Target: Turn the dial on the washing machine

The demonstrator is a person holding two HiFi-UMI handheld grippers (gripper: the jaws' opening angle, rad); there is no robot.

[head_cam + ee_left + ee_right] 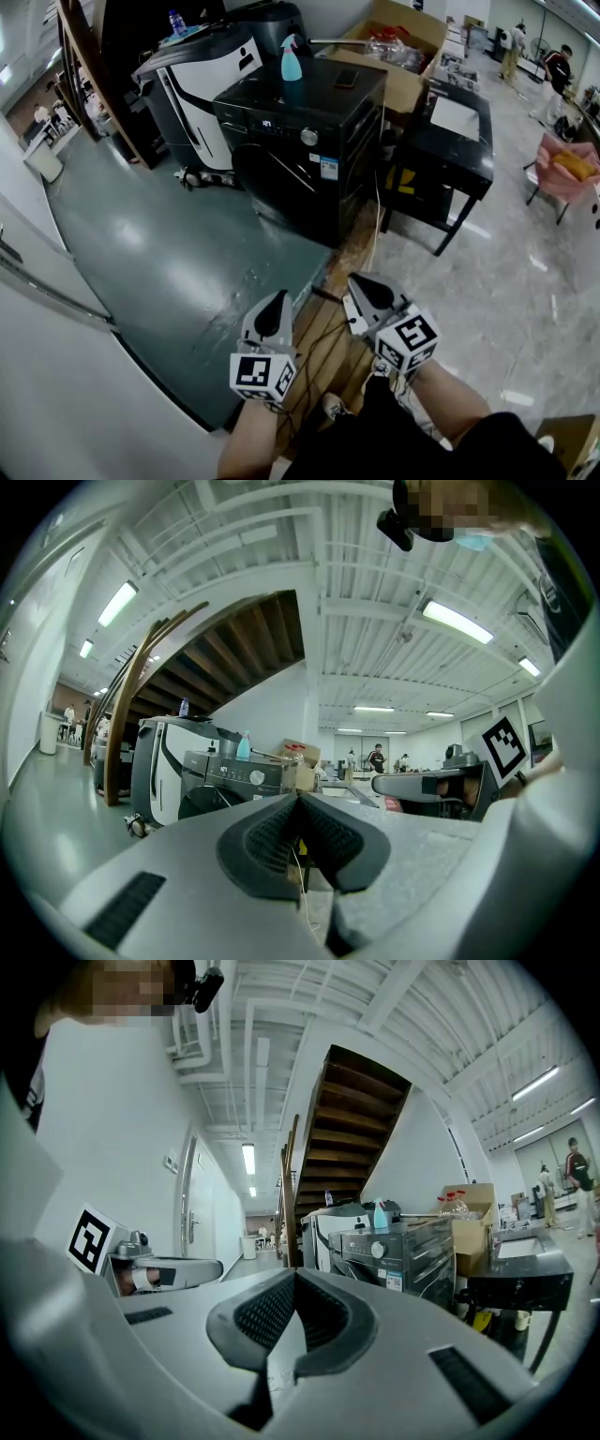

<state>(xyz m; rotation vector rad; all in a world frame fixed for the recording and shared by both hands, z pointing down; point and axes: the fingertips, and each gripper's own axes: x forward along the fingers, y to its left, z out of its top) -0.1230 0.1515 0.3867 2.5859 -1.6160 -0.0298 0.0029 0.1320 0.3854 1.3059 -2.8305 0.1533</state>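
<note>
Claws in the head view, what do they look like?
The left claw and right claw are pale grey plastic wedges with black ribbed pads inside. Behind each sits a white cube printed with black square markers. The person wears black clothes.

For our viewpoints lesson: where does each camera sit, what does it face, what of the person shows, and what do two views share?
Head view: on the head, looking down at the washer; left gripper, right gripper, forearms show.
Left gripper view: on the left gripper, level toward the washer; shut jaws, right gripper show.
Right gripper view: on the right gripper, same aim; left gripper shows.
Shared: dial.
</note>
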